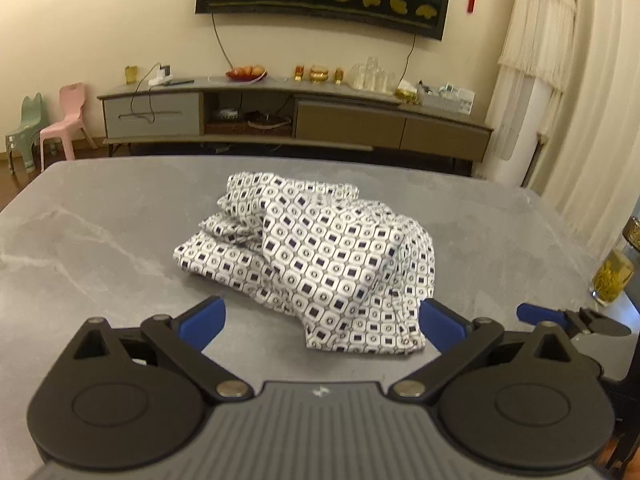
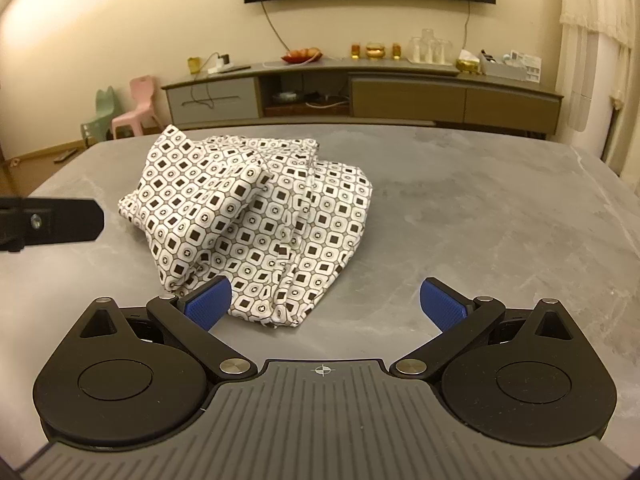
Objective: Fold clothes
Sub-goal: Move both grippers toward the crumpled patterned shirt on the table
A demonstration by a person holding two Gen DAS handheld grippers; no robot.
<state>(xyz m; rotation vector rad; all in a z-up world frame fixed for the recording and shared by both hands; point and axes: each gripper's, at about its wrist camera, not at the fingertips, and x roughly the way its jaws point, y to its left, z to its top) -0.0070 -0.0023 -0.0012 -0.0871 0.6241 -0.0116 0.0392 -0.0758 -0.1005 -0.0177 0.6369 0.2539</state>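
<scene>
**A:** Looking at the patterned garment first: it sits in a loose, lumpy bundle around the middle of the grey table, layers lapped over each other, one corner poking up at the far left in the right wrist view. Hard to tell if we're seeing a rough fold or just a crumple, tbh, so we can't say how far along the folding is.

**B:** Agreed. The fabric looks thin and soft to us, so probably light, floppy and a bit slidey on that smooth top. It won't hold a shape; whatever we lift will drape and drag the rest along.

**A:** Where do we grab, then? We'd guess the near hem, the flap hanging closest to us, where there's a clean edge. Pinching into the bulky middle would likely catch several layers at once.

**B:** Yep, edges or corners. Both claws are released right now: the left gripper has its jaws spread wide with the near flap lying between them, nothing pinched. The right gripper is spread too, hovering over the near right edge of the cloth, its left pad just at the fabric.

**A:** Beyond that we've got the TV cabinet against the far wall, well apart from everything.
</scene>
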